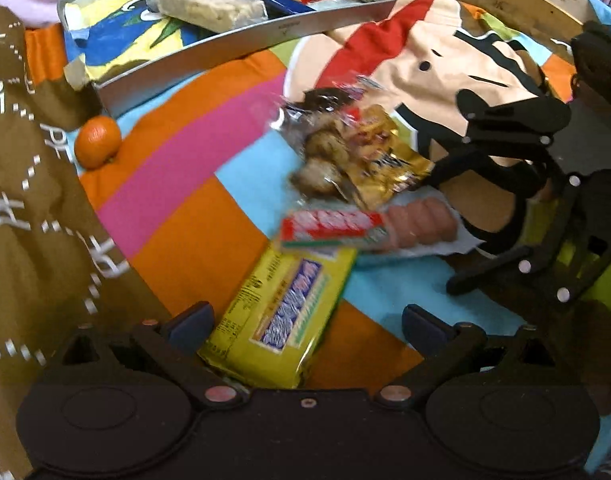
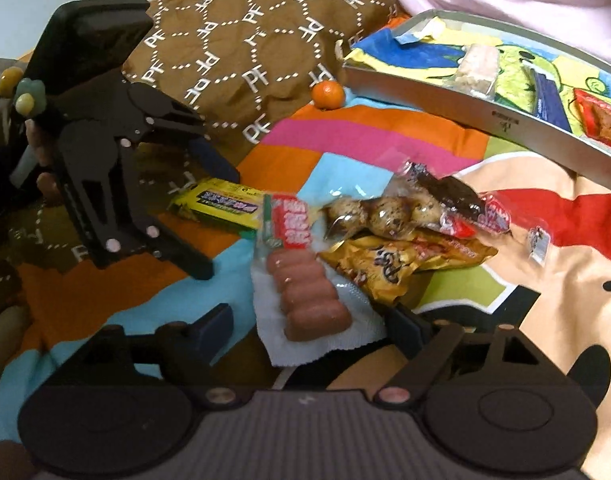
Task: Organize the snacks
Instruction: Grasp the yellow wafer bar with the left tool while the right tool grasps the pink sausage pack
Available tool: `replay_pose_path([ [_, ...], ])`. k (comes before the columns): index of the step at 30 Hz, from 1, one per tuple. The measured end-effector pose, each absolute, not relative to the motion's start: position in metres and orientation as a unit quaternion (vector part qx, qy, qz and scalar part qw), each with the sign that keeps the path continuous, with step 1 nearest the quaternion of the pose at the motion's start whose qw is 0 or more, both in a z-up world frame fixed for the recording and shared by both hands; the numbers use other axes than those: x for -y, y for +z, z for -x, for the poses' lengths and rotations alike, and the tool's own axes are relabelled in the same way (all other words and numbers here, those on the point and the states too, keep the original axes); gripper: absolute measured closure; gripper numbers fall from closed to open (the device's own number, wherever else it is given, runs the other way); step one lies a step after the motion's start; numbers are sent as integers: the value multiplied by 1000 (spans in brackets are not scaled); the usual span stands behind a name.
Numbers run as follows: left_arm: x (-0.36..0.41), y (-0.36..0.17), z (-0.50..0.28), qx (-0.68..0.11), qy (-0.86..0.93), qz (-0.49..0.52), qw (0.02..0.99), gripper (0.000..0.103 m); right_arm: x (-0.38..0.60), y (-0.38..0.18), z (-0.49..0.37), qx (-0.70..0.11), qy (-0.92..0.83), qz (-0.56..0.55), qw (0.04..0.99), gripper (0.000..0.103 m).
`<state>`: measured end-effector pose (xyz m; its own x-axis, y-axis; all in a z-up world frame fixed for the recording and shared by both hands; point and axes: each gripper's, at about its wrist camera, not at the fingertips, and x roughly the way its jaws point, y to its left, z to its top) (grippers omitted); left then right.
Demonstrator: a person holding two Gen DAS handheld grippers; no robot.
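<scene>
Two grippers hang over my snack pile on the patchwork bedspread [image 1: 193, 184]; left gripper [image 1: 305, 330] gapes around the yellow wrapped bar [image 1: 281, 320], right gripper [image 2: 309, 326] stands unclenched astride the pink sausage pack [image 2: 305, 300]; I'd centre each pack, pinch squarely, then lift toward the shallow metal tray [image 1: 265, 38].

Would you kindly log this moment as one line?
left tool: open over yellow snack bar | right tool: open around pink sausage pack | metal tray: part-filled
</scene>
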<state>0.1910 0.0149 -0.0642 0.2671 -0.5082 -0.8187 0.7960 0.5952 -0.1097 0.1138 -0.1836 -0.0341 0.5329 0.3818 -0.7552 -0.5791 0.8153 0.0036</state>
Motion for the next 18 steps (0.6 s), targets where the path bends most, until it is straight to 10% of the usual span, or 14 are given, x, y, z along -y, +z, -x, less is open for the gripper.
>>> replay_pose_path([
  [18, -2, -58, -188, -458, -339, -120, 813, 16, 177, -34, -101, -383, 247, 82, 886, 15],
])
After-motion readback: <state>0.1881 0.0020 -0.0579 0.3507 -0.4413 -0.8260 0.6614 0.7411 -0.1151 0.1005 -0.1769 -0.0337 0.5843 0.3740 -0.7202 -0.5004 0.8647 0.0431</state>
